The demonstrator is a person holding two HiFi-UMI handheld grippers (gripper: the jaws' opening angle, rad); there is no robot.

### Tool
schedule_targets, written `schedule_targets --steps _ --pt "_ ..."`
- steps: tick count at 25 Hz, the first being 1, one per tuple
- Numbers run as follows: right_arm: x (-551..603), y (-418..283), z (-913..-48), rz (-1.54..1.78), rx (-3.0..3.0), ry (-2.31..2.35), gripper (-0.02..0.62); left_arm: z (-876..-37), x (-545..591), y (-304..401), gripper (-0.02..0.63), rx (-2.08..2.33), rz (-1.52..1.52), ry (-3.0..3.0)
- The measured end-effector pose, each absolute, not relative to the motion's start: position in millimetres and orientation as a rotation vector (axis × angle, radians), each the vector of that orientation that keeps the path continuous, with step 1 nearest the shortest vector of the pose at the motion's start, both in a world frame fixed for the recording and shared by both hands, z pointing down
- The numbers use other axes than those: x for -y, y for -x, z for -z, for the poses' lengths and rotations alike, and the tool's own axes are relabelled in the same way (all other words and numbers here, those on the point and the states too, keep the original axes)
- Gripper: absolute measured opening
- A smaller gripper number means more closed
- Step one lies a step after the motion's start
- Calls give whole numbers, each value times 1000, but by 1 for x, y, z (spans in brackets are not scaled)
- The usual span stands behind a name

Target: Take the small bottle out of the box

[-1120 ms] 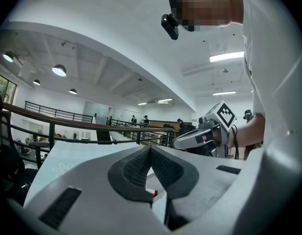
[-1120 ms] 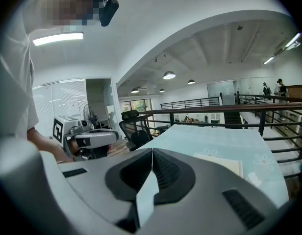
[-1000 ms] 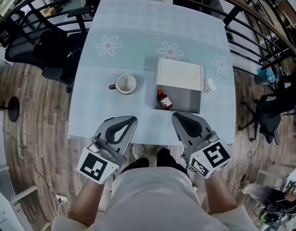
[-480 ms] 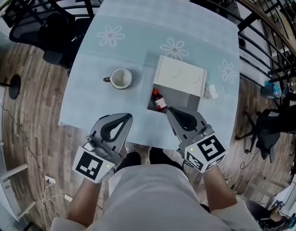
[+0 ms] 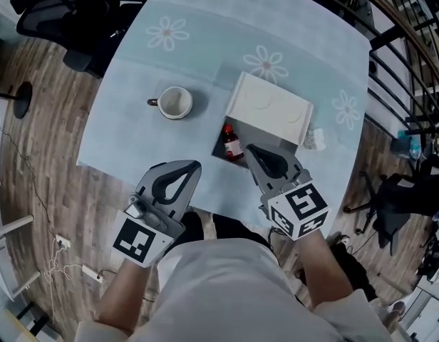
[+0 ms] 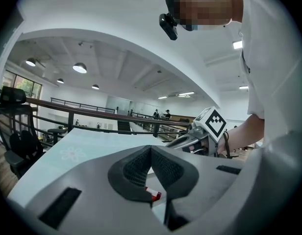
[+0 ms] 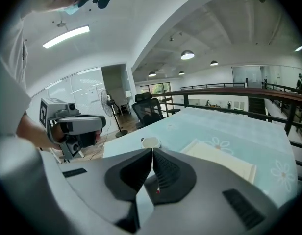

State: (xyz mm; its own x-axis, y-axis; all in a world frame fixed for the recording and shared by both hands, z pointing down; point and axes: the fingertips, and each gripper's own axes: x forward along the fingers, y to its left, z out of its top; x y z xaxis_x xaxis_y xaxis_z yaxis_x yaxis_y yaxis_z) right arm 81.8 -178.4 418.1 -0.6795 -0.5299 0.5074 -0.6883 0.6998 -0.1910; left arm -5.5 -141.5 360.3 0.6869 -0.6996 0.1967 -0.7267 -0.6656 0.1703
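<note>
A white box stands on the pale blue flowered tablecloth, its grey inside open on the side near me. In its left corner is the small brown bottle with a red cap. My right gripper is shut and empty, its tip at the box's near edge just right of the bottle. Further left, my left gripper hangs over the table's near edge, also shut and empty. In the left gripper view the pads meet, and the red cap peeks out below them.
A white mug stands left of the box, also seen in the right gripper view as the mug. A small crumpled white thing lies right of the box. Black office chairs and a railing surround the table.
Both grippers have moved forward and down over the table's near edge. The right one has reached the box's opening beside the bottle. Both stayed shut.
</note>
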Motion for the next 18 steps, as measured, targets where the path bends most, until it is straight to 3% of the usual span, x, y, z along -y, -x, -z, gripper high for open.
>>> schedule_targets --steps 18 --pt "202 -68 -499 -613 2323 -844 24 -397 141 24 6 1188 -159 -2563"
